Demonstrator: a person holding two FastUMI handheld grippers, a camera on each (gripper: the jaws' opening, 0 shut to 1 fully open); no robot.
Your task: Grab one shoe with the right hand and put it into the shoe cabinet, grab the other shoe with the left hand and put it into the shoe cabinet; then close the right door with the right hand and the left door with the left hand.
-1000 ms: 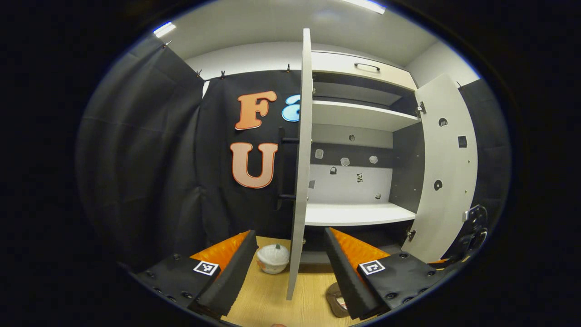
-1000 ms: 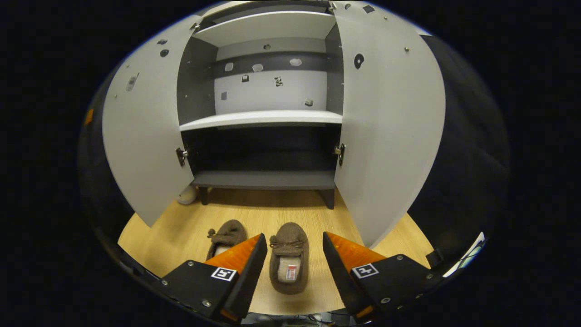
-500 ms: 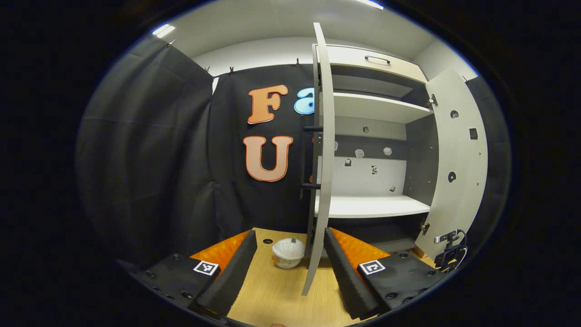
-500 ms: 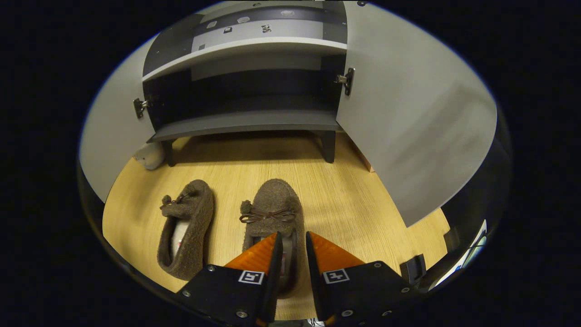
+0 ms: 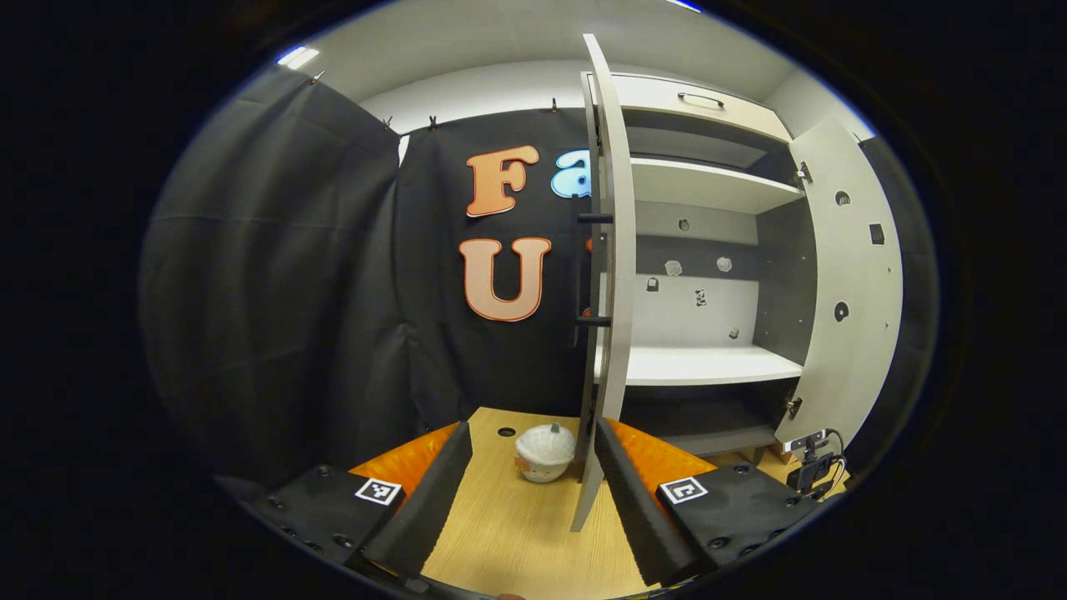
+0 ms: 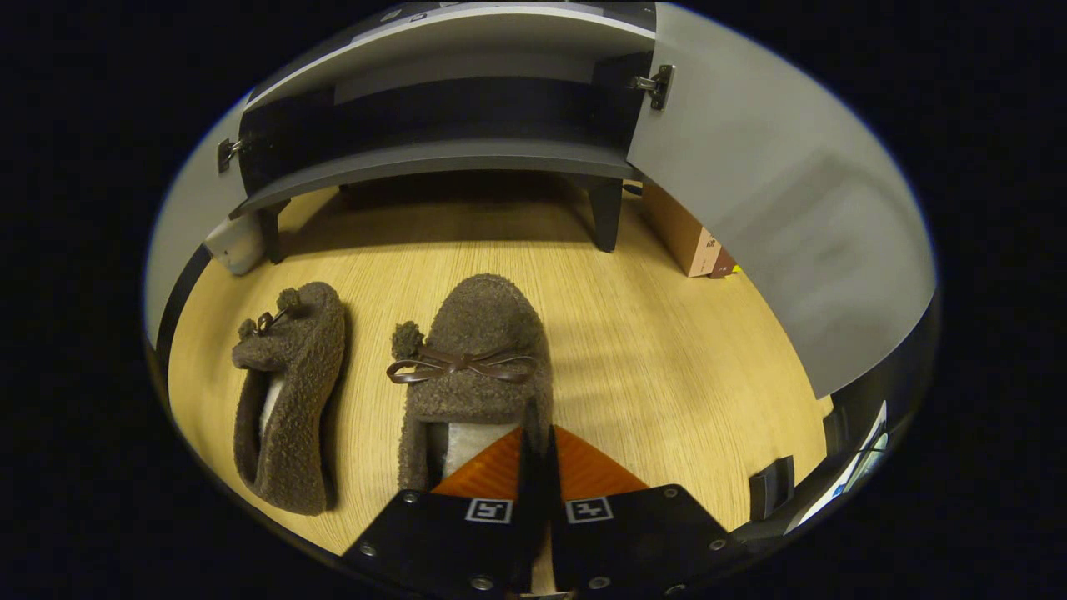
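Two brown fuzzy slippers lie on the wooden floor in front of the open shoe cabinet (image 6: 433,162). In the right gripper view, my right gripper (image 6: 535,433) is shut on the right side wall of the nearer slipper (image 6: 471,333), which has a bow on top. The other slipper (image 6: 288,367) lies to its left, untouched. In the left gripper view, my left gripper (image 5: 532,429) is open and holds nothing. It faces the edge of the cabinet's left door (image 5: 613,250), which stands open. The right door (image 5: 859,283) is open too.
A white round pot (image 5: 544,452) sits on the floor by the left door's foot. A cardboard box (image 6: 683,237) stands beside the cabinet's right leg, behind the right door (image 6: 775,217). Black cloth walls off the left. The cabinet's white shelf (image 5: 708,362) is bare.
My right gripper dropped down to the nearer slipper and shut on its right side wall. The left gripper drifted slightly left, so the left door edge now sits further right.
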